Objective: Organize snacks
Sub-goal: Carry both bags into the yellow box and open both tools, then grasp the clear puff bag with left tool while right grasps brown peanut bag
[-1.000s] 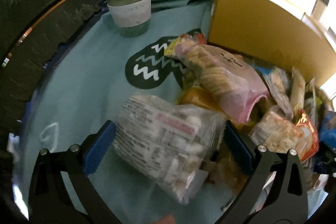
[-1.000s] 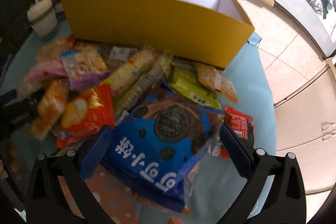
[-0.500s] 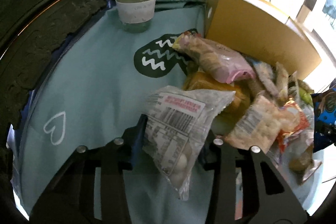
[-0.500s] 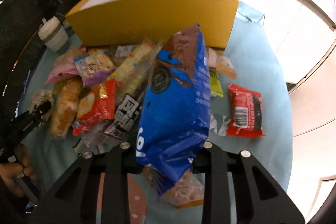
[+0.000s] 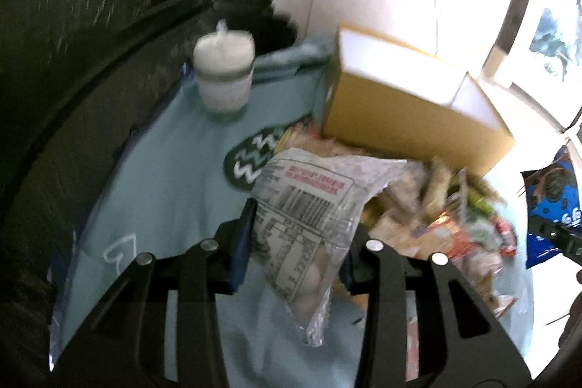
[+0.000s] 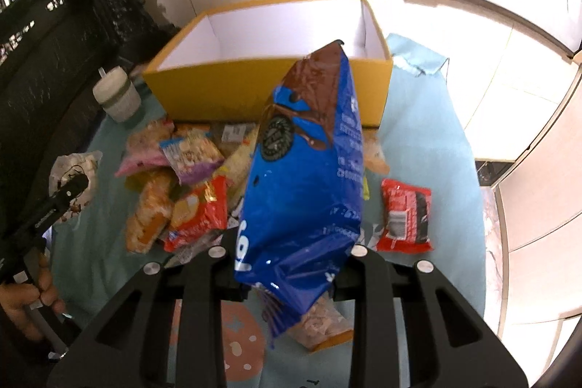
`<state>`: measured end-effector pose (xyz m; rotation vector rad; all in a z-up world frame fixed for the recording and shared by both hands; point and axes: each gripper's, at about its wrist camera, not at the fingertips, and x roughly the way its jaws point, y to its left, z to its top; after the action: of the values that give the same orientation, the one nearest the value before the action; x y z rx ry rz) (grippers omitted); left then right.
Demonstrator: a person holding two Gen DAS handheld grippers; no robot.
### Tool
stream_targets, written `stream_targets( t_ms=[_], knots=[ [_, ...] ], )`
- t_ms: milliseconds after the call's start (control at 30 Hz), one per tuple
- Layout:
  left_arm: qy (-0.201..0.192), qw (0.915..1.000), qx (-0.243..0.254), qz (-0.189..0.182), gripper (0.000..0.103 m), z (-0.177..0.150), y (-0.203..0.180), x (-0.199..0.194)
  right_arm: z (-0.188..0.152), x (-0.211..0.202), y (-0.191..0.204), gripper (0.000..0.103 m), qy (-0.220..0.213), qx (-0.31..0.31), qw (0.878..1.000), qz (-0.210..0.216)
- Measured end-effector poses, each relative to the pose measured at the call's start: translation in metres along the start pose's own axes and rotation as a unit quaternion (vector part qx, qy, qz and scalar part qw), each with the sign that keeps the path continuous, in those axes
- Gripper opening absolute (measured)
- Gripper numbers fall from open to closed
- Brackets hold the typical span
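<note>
My left gripper (image 5: 296, 253) is shut on a clear snack bag (image 5: 313, 206) with a barcode label and holds it above the light blue cloth (image 5: 174, 170). My right gripper (image 6: 291, 264) is shut on a blue cookie bag (image 6: 305, 177) and holds it up in front of the open yellow box (image 6: 269, 86), whose white inside shows nothing in it. The box also shows in the left wrist view (image 5: 411, 108). A pile of snack packets (image 6: 182, 177) lies on the cloth in front of the box. The blue bag shows at the right edge of the left wrist view (image 5: 553, 202).
A white lidded cup (image 5: 223, 75) stands on the cloth at the back left, by dark carved furniture (image 5: 91, 24). A red packet (image 6: 405, 215) lies apart at the right. An orange packet (image 6: 320, 326) lies under the blue bag. The left gripper and hand show at left (image 6: 54, 202).
Both grippers closed on their bags and lifted them off the pile. Both have risen and the box now shows from higher up.
</note>
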<state>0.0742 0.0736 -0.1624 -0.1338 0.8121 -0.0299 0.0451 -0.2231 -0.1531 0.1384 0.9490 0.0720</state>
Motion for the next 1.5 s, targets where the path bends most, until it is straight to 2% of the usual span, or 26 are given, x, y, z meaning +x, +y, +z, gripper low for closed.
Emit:
stream_targets(
  t_ms=[167,367,600,733,800,833,867,900,967,1033,1233,1367,1500],
  knots=[
    [-0.035,0.999,0.014,-0.025,0.039,0.031,-0.026,-0.025,0.022,-0.018,0.002,0.03,-0.025,-0.009,1.0,0.004],
    [-0.061,0.9969,0.032,-0.039,0.039,0.072,-0.062,-0.026,0.071,-0.03,-0.001,0.03,-0.054,-0.027,0.998,-0.001],
    [-0.075,0.9952,0.035,-0.052,0.039,0.131,-0.104,0.002,0.142,-0.018,-0.016,0.03,-0.071,-0.024,0.997,-0.014],
    [-0.083,0.9942,0.057,-0.04,0.041,0.168,-0.127,0.032,0.177,-0.003,-0.023,0.031,-0.085,-0.023,0.996,-0.028],
    [-0.073,0.9953,0.052,-0.036,0.056,0.18,-0.128,0.053,0.192,0.01,-0.025,0.044,-0.086,-0.03,0.995,-0.047],
    [-0.068,0.9962,0.044,-0.033,0.082,0.183,-0.127,0.062,0.199,0.02,-0.025,0.06,-0.076,-0.036,0.994,-0.067],
    [-0.057,0.9976,0.031,-0.026,0.092,0.186,-0.123,0.073,0.201,0.024,-0.026,0.062,-0.073,-0.035,0.994,-0.077],
    [-0.051,0.9981,0.024,-0.023,0.092,0.186,-0.12,0.078,0.204,0.027,-0.028,0.062,-0.071,-0.033,0.994,-0.077],
    [-0.038,0.9988,0.014,-0.025,0.092,0.186,-0.113,0.085,0.204,0.026,-0.033,0.062,-0.074,-0.026,0.994,-0.073],
    [-0.047,0.9986,0.013,-0.023,0.092,0.182,-0.107,0.081,0.198,0.024,-0.036,0.062,-0.077,-0.025,0.994,-0.07],
    [-0.043,0.9987,0.018,-0.022,0.092,0.159,-0.098,0.066,0.161,0.027,-0.039,0.062,-0.05,-0.029,0.996,-0.068],
    [-0.044,0.998,0.044,-0.015,0.092,0.126,-0.096,0.046,0.123,0.021,-0.031,0.062,-0.036,-0.043,0.997,-0.055],
    [-0.031,0.9971,0.067,-0.016,0.093,0.079,-0.089,0.027,0.074,0.014,-0.024,0.062,-0.01,-0.049,0.998,-0.034]
  ],
)
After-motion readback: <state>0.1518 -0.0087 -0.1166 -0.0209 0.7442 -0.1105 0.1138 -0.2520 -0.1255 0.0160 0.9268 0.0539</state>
